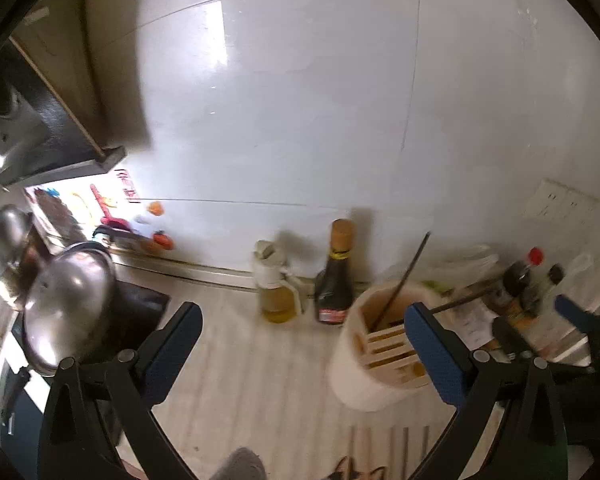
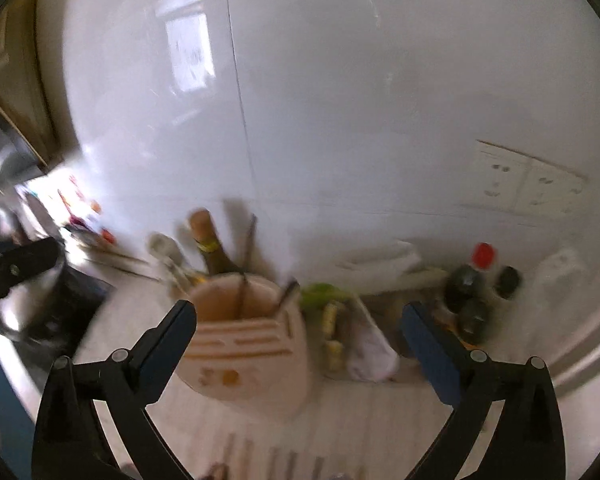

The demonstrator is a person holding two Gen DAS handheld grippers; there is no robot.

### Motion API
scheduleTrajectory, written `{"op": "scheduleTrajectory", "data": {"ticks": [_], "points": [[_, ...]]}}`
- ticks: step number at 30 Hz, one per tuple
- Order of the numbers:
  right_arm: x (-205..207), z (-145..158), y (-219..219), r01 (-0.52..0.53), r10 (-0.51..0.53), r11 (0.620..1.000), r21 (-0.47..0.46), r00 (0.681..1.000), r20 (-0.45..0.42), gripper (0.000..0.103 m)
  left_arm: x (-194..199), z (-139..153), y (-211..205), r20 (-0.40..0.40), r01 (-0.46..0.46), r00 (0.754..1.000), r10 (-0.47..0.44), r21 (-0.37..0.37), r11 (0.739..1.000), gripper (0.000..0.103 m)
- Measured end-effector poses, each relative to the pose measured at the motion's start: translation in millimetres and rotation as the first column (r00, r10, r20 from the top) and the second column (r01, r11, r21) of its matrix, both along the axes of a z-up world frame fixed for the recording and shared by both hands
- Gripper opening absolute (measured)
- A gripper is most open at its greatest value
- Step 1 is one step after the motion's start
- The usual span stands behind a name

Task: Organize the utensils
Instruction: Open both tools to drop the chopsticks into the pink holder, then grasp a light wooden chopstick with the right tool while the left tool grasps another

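Both of your tools stand with jaws wide apart and nothing between them: the left hand-held gripper (image 1: pixel 304 336) frames bare surface (image 1: pixel 236 356), and the right hand-held gripper (image 2: pixel 300 334) frames the cream utensil holder (image 2: pixel 248 344) without touching it. The holder sits upright near the wall, just right of a dark sauce bottle (image 1: pixel 335 280) and an oil bottle (image 1: pixel 276 284). A dark chopstick (image 1: pixel 404 280) stands in its round well, leaning back towards the wall; a second one appears in the right wrist view, though blur makes the count uncertain. The slotted front section looks empty. Further thin utensils (image 2: pixel 260 456) lie flat on the surface in front of the holder, at the bottom of both views; I judge these remain to be sorted. A steel pot lid (image 1: pixel 68 308) sits well left, clear of the work.
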State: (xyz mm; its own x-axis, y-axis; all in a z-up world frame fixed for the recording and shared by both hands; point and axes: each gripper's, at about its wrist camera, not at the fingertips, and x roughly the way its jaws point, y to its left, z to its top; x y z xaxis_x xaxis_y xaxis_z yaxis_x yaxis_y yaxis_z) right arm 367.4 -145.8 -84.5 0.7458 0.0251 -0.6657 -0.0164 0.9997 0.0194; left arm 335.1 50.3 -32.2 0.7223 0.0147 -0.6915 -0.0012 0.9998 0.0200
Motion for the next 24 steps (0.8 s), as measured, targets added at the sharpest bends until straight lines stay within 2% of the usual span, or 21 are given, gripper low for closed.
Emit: {"op": "scheduleTrajectory", "data": {"ticks": [3,7,10,14,18,20,22,24], "points": [[-9.3,0.7,-2.3,0.016,-0.015,0.999,0.028,1.0,-0.004,0.103,-9.4,-8.3,1.4,-0.008,0.008,1.0,-0.008,0.009,1.0,0.103],[-34.0,6.9,-8.5,0.023,-0.025,0.996,0.089,0.999,0.022,0.103,-22.9,-14.2,0.7,-0.002,0.025,1.0,-0.025,-0.015,1.0,0.103],[-57.4,6.8,-14.1,0.03,-0.036,0.993,0.118,0.998,0.05,0.103,-35.7,-24.7,-3.8,-0.005,0.023,1.0,-0.023,0.006,1.0,0.103],[-81.5,-17.3,-29.5,0.08,-0.075,0.989,0.126,0.996,-0.044,0.103,-46.3,-52.1,-11.4,-0.061,0.049,0.997,-0.049,0.001,0.999,0.103],[-95.9,-57.3,-48.2,0.143,-0.124,0.985,0.1,0.977,-0.174,0.102,-49.2,-103.3,-17.4,-0.177,0.062,0.982,-0.06,0.004,0.998,0.101],[-99.4,-83.8,-60.2,0.17,-0.14,0.98,0.104,0.959,-0.247,0.092,-51.9,-131.9,-21.1,-0.239,0.074,0.969,-0.069,0.013,0.997,0.097],[-102.6,-118.3,-74.5,0.194,-0.144,0.973,0.121,0.93,-0.337,0.074,-53.1,-166.2,-24.5,-0.33,0.082,0.941,-0.075,0.008,0.997,0.082],[-103.9,-153.9,-87.8,0.22,-0.131,0.962,0.163,0.892,-0.432,0.062,-52.8,-206.3,-26.0,-0.446,0.089,0.89,-0.091,-0.025,0.996,0.075]]}}
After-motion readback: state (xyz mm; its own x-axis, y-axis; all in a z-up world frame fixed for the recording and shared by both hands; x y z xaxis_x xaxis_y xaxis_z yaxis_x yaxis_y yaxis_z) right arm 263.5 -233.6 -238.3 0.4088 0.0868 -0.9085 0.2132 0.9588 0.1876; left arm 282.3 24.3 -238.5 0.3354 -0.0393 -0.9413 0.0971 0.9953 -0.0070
